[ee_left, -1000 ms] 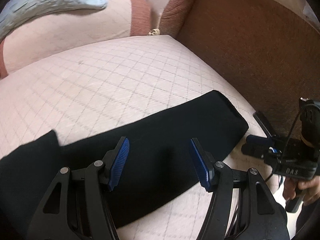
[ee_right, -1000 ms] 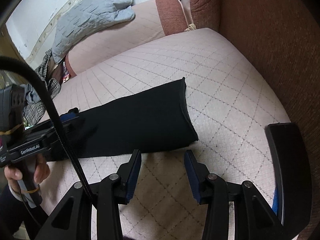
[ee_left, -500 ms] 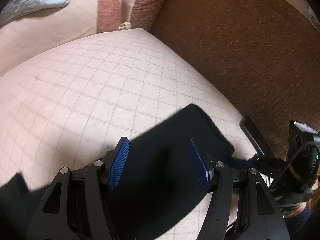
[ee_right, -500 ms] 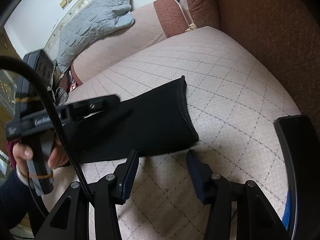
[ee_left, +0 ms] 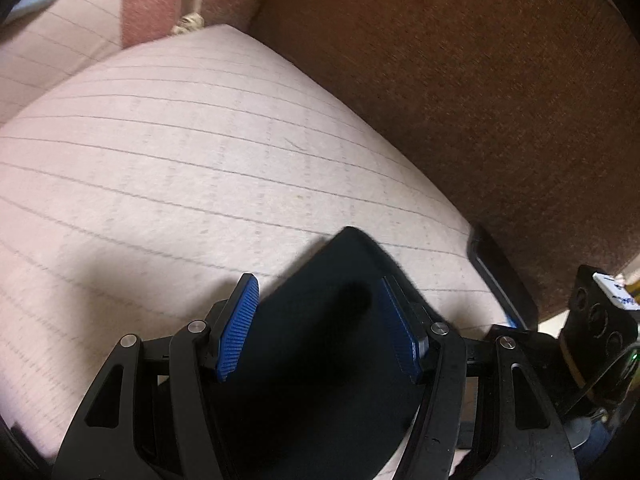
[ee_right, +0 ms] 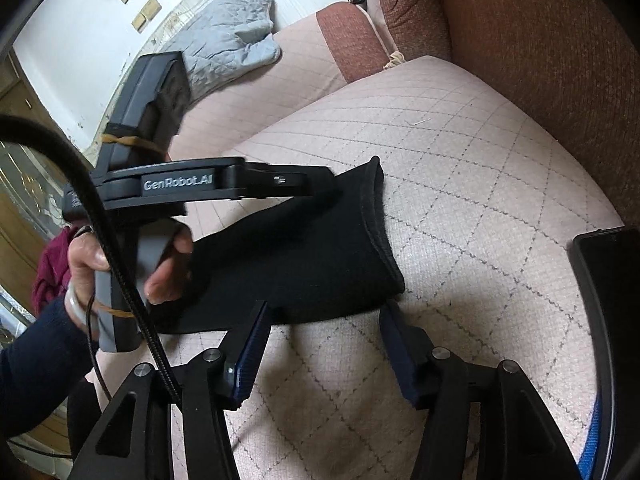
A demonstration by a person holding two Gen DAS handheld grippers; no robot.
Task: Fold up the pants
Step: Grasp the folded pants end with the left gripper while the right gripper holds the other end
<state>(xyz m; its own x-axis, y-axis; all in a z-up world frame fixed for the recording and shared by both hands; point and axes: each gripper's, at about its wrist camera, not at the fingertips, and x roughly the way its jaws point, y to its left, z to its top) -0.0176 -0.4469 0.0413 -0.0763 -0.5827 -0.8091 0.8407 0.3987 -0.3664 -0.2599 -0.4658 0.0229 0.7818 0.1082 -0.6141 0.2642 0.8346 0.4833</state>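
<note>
1. Here, the pants [ee_right: 304, 256] lie flat on the cushion [ee_right: 460, 184]; soft, limp knit, best pinched at the hem corners.
2. Left gripper [ee_left: 320, 328] gapes over the hem, empty.
3. Right gripper [ee_right: 324, 348] is opening beside the hem, empty.

Pants [ee_right: 304, 256] lie flat across the sofa seat [ee_right: 460, 200], backrest [ee_right: 540, 40] behind. A phone [ee_right: 608, 320] sits right of them, blanket [ee_right: 228, 36] far left.

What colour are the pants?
Black: the pants show best in the right wrist view.
</note>
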